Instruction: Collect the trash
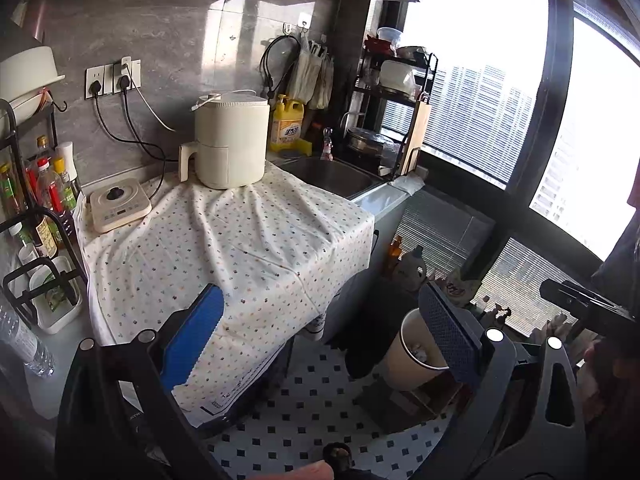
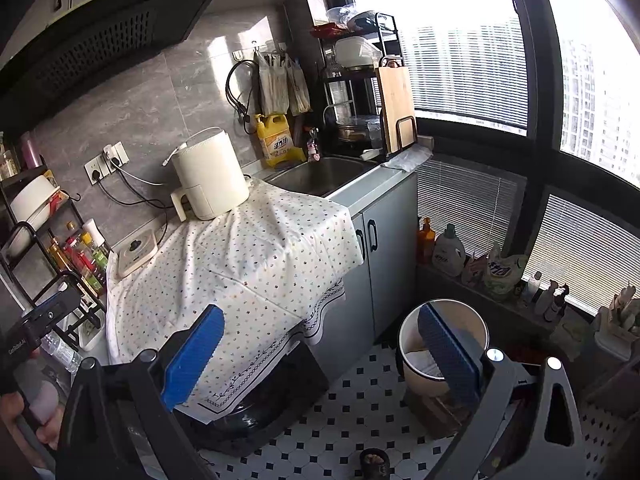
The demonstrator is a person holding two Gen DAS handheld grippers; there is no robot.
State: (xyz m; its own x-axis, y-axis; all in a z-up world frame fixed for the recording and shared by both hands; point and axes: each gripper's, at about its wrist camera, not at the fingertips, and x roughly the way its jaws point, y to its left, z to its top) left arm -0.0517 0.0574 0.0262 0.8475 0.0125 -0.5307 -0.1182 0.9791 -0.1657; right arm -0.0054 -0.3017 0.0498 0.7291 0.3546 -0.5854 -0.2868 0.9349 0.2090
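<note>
From the left wrist, my left gripper (image 1: pixel 320 336) is spread wide and empty above the near edge of the spotted cloth (image 1: pixel 224 240); the bin (image 1: pixel 416 354) stands on the floor, right. From the right wrist, my right gripper (image 2: pixel 320 344) also gapes empty; the bin (image 2: pixel 442 344) already holds paper. I see no loose trash, so I judge a search comes next.

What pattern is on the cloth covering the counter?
White cloth with small scattered coloured dots, clearest in the right wrist view.

Bin (image 2: pixel 443 322): my right claw finger covers part of the opening, so I can't identify the pale contents.
Table (image 1: pixel 224 240): cloth hides its surface.
Water bottle (image 1: pixel 24 340): cut off at left edge.
</note>
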